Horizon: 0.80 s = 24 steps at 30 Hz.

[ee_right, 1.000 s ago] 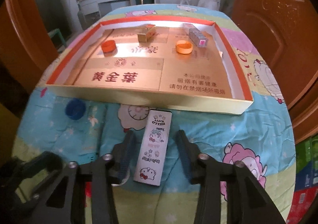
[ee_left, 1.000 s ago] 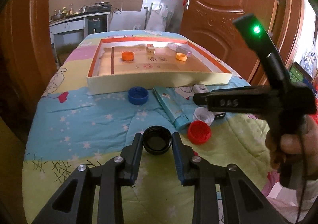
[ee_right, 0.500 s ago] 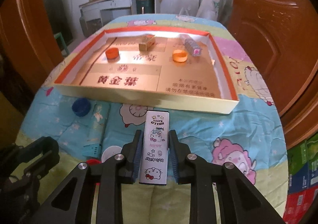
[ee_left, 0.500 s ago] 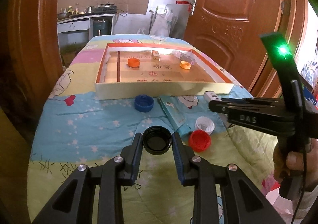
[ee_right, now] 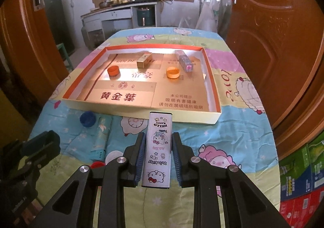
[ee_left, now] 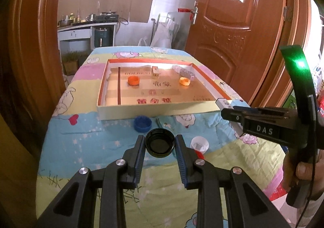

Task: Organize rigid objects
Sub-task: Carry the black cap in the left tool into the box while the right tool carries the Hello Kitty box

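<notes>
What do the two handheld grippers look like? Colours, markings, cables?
Both are matte black plastic. The left gripper and right gripper each have two angular fingers with blue ribbed pads and silver bolt heads at the pivots. Seen from the left wrist view, the right unit's side reads "DAS", a curved upright carries a green light, and a thin black cable hangs by its grip.

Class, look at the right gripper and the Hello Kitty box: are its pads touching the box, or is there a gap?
Touching. In the right wrist view, both pads of the right gripper press flat against the long sides of the Hello Kitty box, with no gap.
</notes>
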Each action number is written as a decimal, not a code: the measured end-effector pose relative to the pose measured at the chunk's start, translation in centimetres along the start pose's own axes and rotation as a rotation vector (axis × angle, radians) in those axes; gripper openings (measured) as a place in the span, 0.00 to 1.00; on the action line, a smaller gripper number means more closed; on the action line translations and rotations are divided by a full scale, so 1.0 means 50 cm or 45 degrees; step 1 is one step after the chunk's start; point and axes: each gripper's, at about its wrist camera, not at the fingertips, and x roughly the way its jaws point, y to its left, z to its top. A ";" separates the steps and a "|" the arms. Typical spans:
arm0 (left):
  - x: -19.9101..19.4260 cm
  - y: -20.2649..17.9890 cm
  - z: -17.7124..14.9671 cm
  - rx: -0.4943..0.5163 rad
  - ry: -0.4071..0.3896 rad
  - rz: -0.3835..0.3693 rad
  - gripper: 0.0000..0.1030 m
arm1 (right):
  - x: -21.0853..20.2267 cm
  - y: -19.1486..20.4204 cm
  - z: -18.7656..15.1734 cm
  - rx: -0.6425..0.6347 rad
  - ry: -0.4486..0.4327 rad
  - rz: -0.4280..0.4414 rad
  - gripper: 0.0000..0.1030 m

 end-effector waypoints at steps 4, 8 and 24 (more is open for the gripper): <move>0.000 0.001 0.016 -0.018 -0.016 -0.002 0.30 | -0.010 -0.002 0.003 0.000 -0.014 0.009 0.26; 0.000 0.002 0.034 -0.032 -0.035 -0.009 0.30 | -0.018 -0.005 0.007 0.002 -0.029 0.017 0.26; 0.007 0.004 0.088 -0.047 -0.072 0.008 0.30 | -0.019 0.000 0.029 -0.007 -0.053 0.066 0.26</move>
